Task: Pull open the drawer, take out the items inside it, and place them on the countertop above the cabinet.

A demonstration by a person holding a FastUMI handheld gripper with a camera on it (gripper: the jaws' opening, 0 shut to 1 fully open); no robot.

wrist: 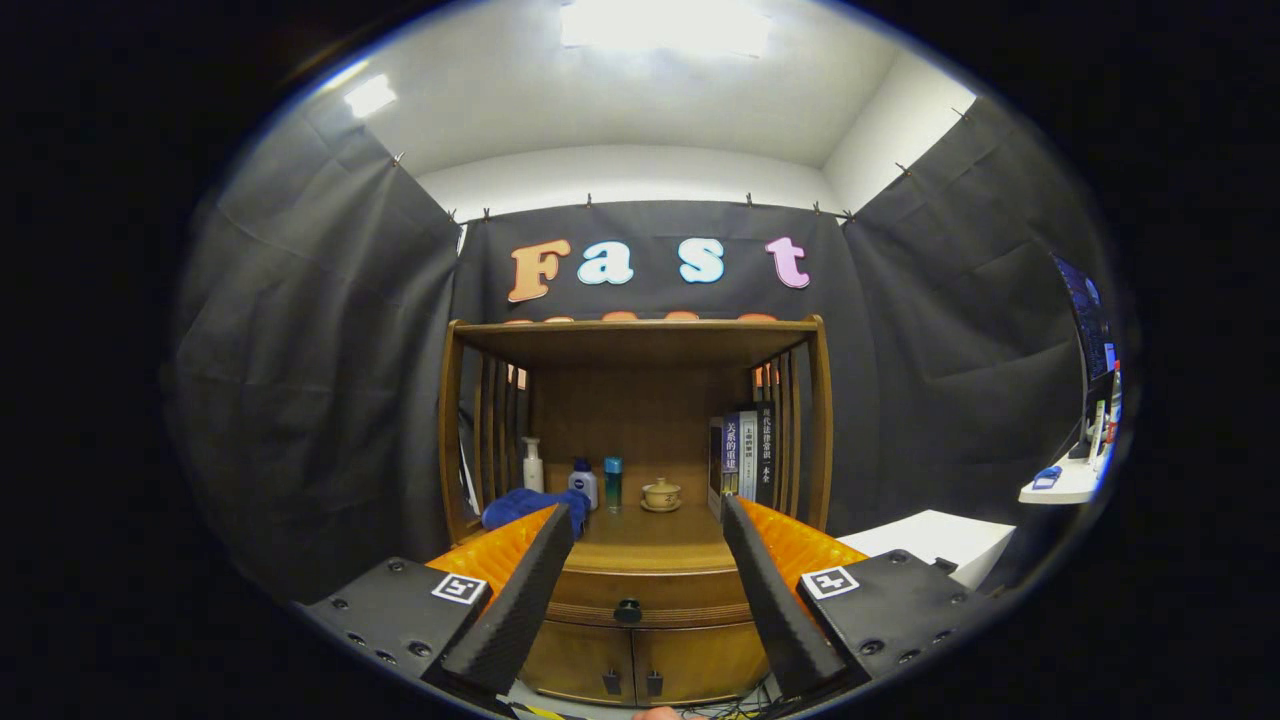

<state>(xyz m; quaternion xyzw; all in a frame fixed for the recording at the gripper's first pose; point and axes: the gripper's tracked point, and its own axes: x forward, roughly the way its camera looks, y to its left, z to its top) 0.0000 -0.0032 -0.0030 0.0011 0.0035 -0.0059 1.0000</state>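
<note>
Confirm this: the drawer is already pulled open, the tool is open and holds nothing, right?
Not quite. In the gripper view the drawer is shut, its knob flush with the cabinet front. The tool is open and holds nothing.

Gripper held level, its two fingers spread wide apart, nothing between the jaws.

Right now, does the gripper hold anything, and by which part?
Nothing is held: the gripper is open, with the closed wooden drawer's dark round knob beyond its fingers.
</note>
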